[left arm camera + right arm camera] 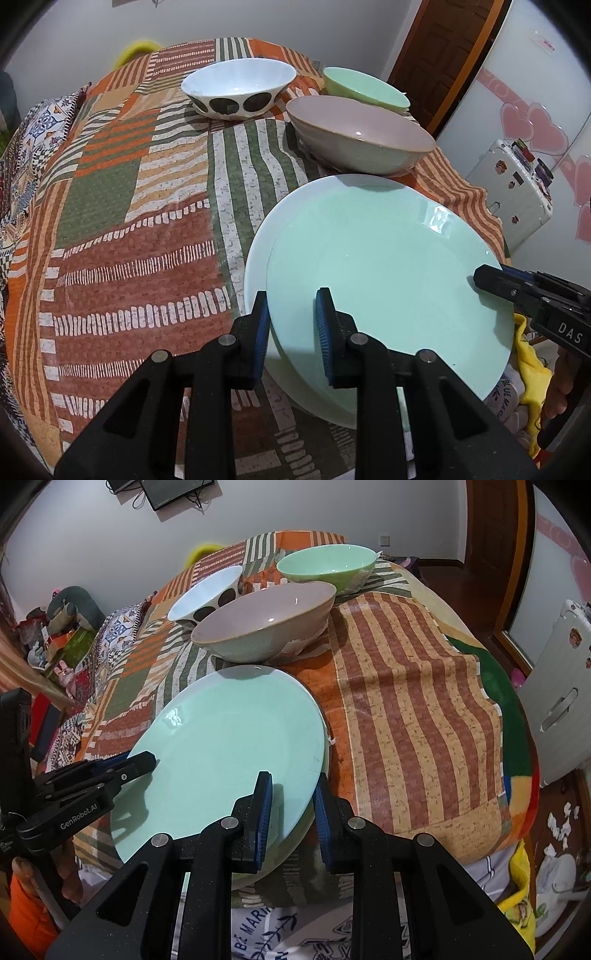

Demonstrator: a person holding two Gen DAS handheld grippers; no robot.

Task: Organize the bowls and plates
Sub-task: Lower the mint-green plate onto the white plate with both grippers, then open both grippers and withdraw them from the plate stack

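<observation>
The mint-green plate (388, 280) lies on a white plate (255, 266) at the near edge of the patchwork-covered table (129, 206). The left gripper (291, 332) straddles its left rim, the right gripper (291, 812) its right rim; both sets of fingers stand apart, apparently unclamped. The plate is glossy, round and shallow. Three bowls stand beyond it.
</observation>
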